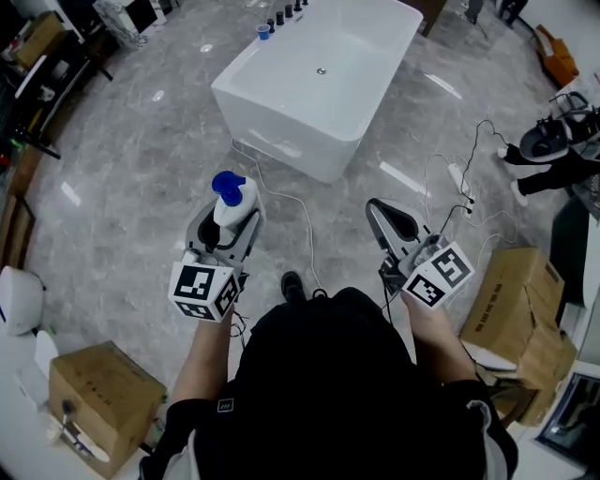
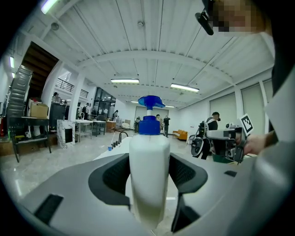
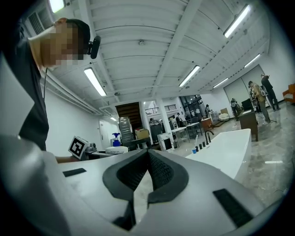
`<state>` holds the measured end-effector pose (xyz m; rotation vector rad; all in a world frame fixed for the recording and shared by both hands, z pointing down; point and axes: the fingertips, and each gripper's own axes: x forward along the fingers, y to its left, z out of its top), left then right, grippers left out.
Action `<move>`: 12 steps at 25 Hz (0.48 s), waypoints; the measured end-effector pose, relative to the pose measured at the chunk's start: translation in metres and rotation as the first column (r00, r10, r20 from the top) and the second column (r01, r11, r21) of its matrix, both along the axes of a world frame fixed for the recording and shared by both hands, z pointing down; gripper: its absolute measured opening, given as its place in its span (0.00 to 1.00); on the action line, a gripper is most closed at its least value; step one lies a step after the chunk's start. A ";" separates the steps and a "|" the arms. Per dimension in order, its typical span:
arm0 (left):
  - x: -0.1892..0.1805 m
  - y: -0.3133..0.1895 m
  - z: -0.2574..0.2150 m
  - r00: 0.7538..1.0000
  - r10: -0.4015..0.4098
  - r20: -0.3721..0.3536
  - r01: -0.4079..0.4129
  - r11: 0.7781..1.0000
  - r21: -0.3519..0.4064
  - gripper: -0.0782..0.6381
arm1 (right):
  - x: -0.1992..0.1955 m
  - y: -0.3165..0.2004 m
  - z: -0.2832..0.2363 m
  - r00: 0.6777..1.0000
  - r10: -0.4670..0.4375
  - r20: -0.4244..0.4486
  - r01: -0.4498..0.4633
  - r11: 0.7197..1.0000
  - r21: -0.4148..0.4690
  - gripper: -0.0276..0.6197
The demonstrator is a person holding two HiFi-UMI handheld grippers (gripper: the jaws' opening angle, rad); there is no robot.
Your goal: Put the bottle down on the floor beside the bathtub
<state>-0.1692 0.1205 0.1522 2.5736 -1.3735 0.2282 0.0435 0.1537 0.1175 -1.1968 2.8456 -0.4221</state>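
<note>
A white bottle point(image 1: 232, 204) with a blue pump top stands upright between the pads of my left gripper point(image 1: 230, 221), which is shut on its body. In the left gripper view the bottle point(image 2: 148, 170) fills the gap between the two black pads of that gripper point(image 2: 148, 177). My right gripper point(image 1: 374, 206) is held beside it at the same height, shut and empty; its pads meet at the tips in the right gripper view point(image 3: 148, 154). The white bathtub point(image 1: 281, 141) stands on the grey floor ahead of both grippers, and shows as a long white side point(image 3: 230, 145) in the right gripper view.
White cables point(image 1: 302, 214) and a power strip point(image 1: 459, 178) lie on the floor between me and the tub. Cardboard boxes stand at the left point(image 1: 98, 398) and right point(image 1: 511, 300). Small dark bottles point(image 1: 283, 16) and a blue cup point(image 1: 263, 32) line the tub's far rim.
</note>
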 end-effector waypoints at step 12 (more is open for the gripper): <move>0.022 -0.072 0.030 1.000 0.029 -0.005 -0.029 0.996 -0.082 0.48 | 0.017 -0.072 0.033 0.999 0.029 0.022 -0.027 0.995 -0.099 0.09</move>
